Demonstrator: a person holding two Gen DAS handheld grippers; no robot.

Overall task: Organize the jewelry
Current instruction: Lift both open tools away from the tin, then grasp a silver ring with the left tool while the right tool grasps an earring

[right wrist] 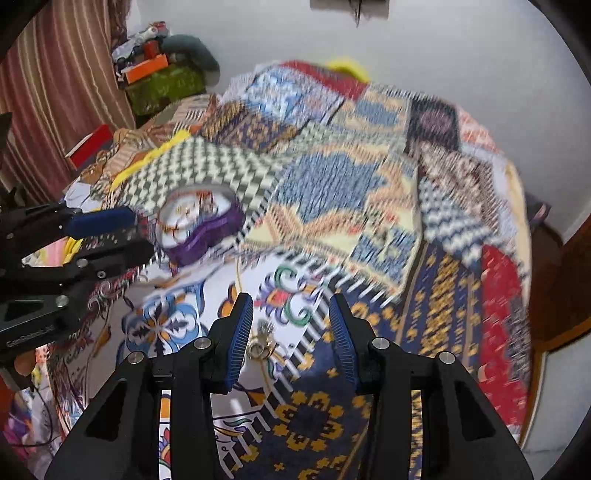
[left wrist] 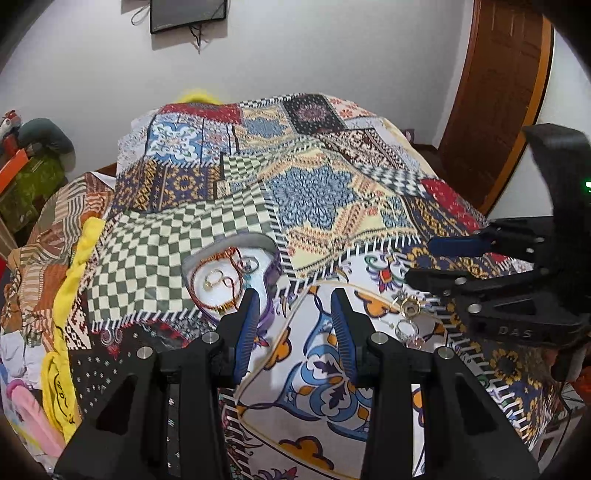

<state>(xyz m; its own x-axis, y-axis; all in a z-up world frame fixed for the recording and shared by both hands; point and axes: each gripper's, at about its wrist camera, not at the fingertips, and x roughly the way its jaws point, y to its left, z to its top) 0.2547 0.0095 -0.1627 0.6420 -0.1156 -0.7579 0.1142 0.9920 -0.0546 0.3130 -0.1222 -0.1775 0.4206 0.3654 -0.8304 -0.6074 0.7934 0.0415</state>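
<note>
A purple heart-shaped jewelry box (left wrist: 272, 274) (right wrist: 207, 236) with a white lining lies open on the patchwork bedspread, holding thin bangles (left wrist: 221, 280) and gold rings. My left gripper (left wrist: 294, 299) (right wrist: 133, 238) hovers just right of the box, open, with only cloth between its blue pads. To its right a gold ornament (left wrist: 410, 306) and a silver ring (left wrist: 405, 328) lie loose on the spread. My right gripper (right wrist: 290, 301) (left wrist: 439, 262) stands open over them. The gold ornament (right wrist: 260, 348) lies on the cloth between its fingers, close to the left pad (right wrist: 240, 332), not pinched.
The patchwork bedspread (left wrist: 317, 192) covers the whole bed. Yellow cloth (left wrist: 79, 258) and clothes lie along the left edge. Boxes and bags (right wrist: 162, 81) are stacked at the far left by a curtain. A wooden door (left wrist: 495, 92) stands at the right, with a screen (left wrist: 188, 14) on the wall.
</note>
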